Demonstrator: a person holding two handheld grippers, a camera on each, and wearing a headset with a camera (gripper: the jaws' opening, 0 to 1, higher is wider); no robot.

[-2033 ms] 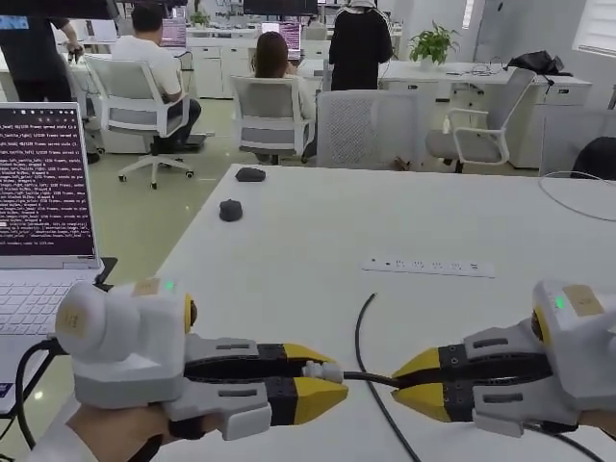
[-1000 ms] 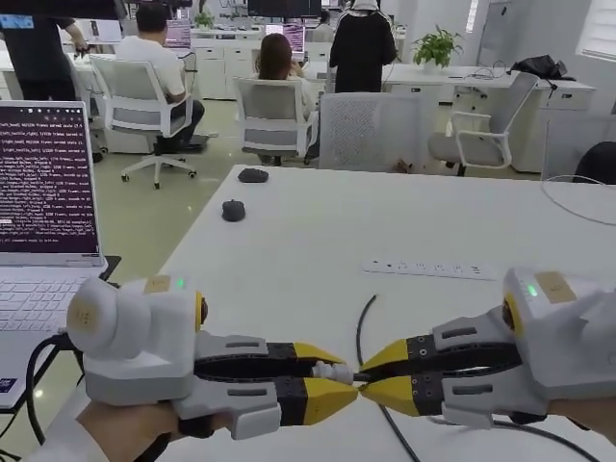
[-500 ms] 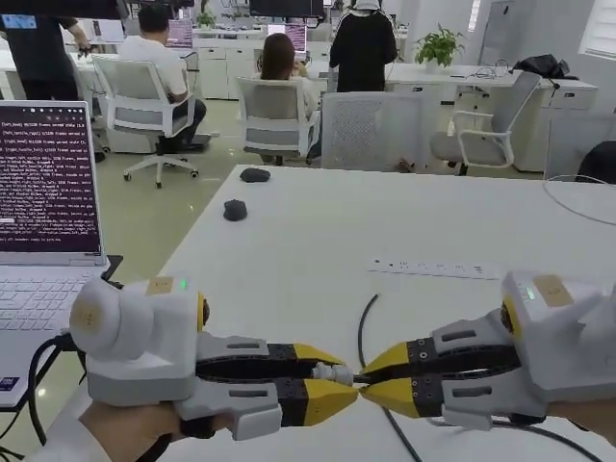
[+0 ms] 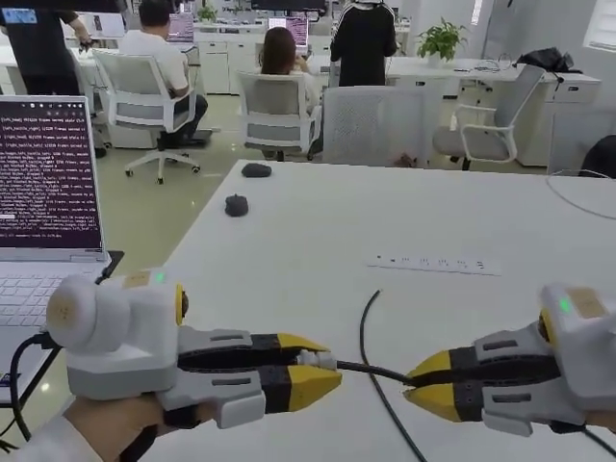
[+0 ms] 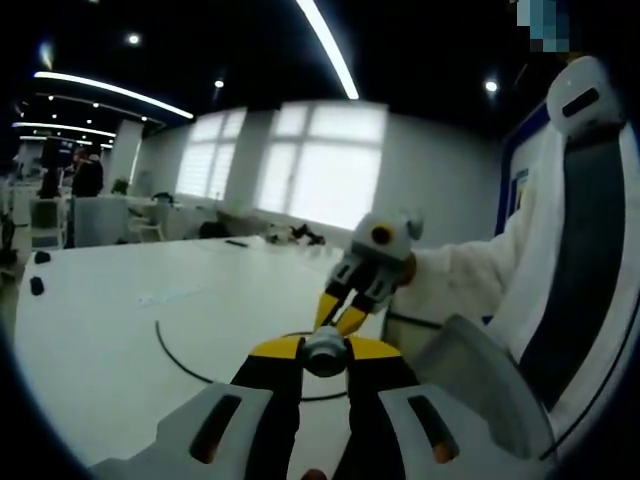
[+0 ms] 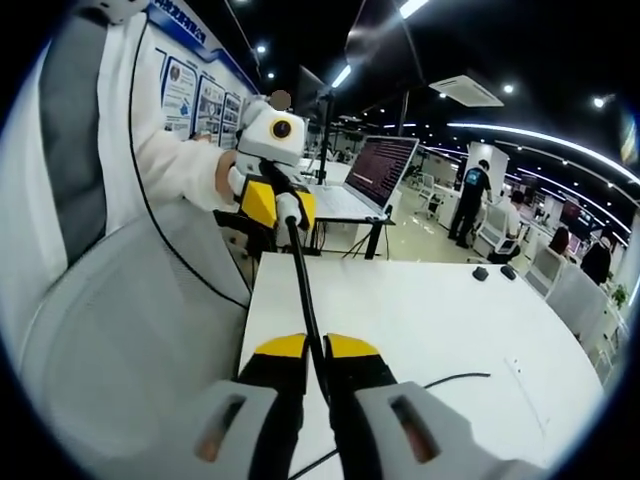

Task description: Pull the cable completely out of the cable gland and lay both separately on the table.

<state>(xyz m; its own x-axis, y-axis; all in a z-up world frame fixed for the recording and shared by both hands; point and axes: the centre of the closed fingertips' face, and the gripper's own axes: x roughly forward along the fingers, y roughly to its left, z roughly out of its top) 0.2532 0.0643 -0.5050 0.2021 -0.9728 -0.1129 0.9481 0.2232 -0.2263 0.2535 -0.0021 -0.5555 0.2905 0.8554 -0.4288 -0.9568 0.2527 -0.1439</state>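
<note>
My left gripper (image 4: 322,371) is shut on a small grey cable gland (image 4: 319,360), held above the near edge of the white table (image 4: 308,241). A black cable (image 4: 371,369) runs out of the gland to my right gripper (image 4: 412,383), which is shut on it a short way off. The rest of the cable (image 4: 364,322) curves over the tabletop behind them. In the left gripper view the gland (image 5: 326,352) sits between the yellow tips, with the right gripper (image 5: 340,310) facing it. In the right gripper view the cable (image 6: 303,290) stretches from my jaws to the gland (image 6: 287,208).
A white power strip (image 4: 433,263) lies mid-table, and two computer mice (image 4: 237,204) (image 4: 256,170) sit at the far left. An open laptop (image 4: 43,183) stands left of the table. Office chairs (image 4: 371,125) and several people are behind.
The grippers have drawn apart: the right one slid to the right along with the cable, so a longer stretch of black cable now shows between it and the gland.
</note>
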